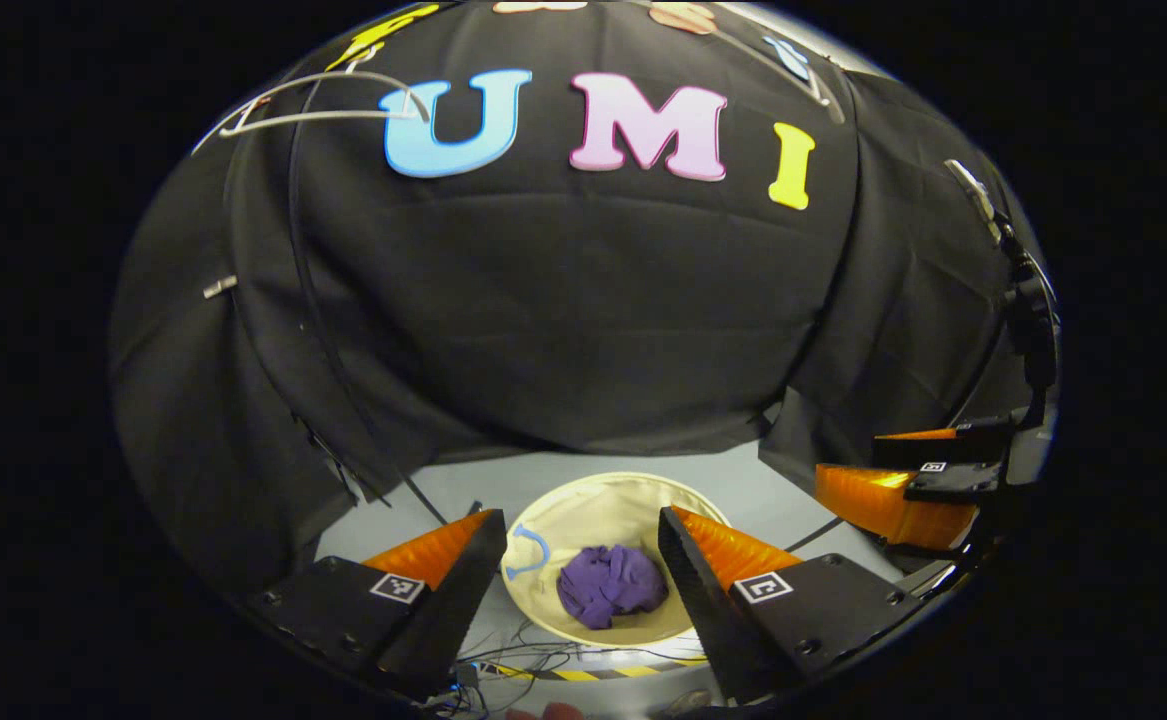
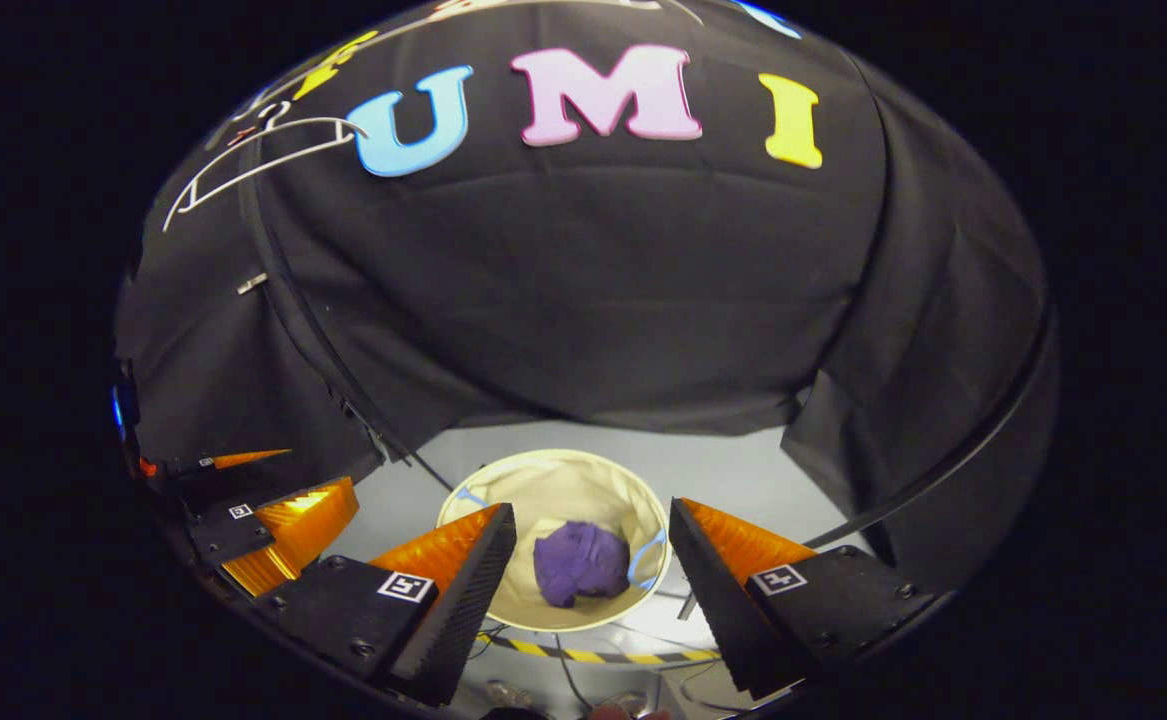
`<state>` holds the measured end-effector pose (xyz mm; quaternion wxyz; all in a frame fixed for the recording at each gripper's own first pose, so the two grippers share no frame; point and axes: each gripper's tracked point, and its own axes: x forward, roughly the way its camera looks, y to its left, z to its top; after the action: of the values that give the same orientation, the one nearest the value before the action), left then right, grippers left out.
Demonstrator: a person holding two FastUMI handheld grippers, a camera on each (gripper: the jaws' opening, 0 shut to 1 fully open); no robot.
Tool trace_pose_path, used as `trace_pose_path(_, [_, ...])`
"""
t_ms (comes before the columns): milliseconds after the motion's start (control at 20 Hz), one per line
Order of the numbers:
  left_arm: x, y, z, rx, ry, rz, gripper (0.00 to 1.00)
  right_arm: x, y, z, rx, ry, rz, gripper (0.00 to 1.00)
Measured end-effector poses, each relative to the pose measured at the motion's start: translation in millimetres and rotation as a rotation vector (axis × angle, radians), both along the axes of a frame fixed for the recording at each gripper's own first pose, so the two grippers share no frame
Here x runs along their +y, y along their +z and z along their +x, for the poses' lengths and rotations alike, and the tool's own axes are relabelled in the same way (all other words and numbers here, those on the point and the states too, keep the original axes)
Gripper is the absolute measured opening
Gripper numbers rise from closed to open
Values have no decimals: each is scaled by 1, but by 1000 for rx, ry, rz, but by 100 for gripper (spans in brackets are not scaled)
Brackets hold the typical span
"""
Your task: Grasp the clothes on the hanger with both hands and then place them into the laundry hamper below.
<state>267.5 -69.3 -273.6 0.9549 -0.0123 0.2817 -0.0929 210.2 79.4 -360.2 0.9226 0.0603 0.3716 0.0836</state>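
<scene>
While hanger (image 1: 323, 105) hangs bare up top left against booth wall, no garment on it. Down at centre, purple clothes (image 1: 611, 585) bundled inside laundry hamper (image 1: 583, 500), resting on bottom. Left gripper (image 1: 578, 545) spread wide above hamper, gripping nothing. Over right, right gripper (image 2: 591, 540) likewise wide apart, nothing between fingers. Looks like drop done; task seemingly complete, nothing left but pulling clear.

Purple clothes (image 1: 611, 585) crumpled in a heap inside the hamper. Round cream laundry hamper (image 1: 583, 500) upright, open-topped. Bare hanger (image 1: 323, 100) high above the hamper.
</scene>
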Motion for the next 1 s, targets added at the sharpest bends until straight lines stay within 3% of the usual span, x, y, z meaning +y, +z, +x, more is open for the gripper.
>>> trace_pose_path(400, [15,130,-43,-231,28,-56,96,-6,157,-18,-289,-61,29,98])
trace_pose_path(1000, [41,232,-86,-396,44,-87,96,-22,257,-44,-445,-109,54,98])
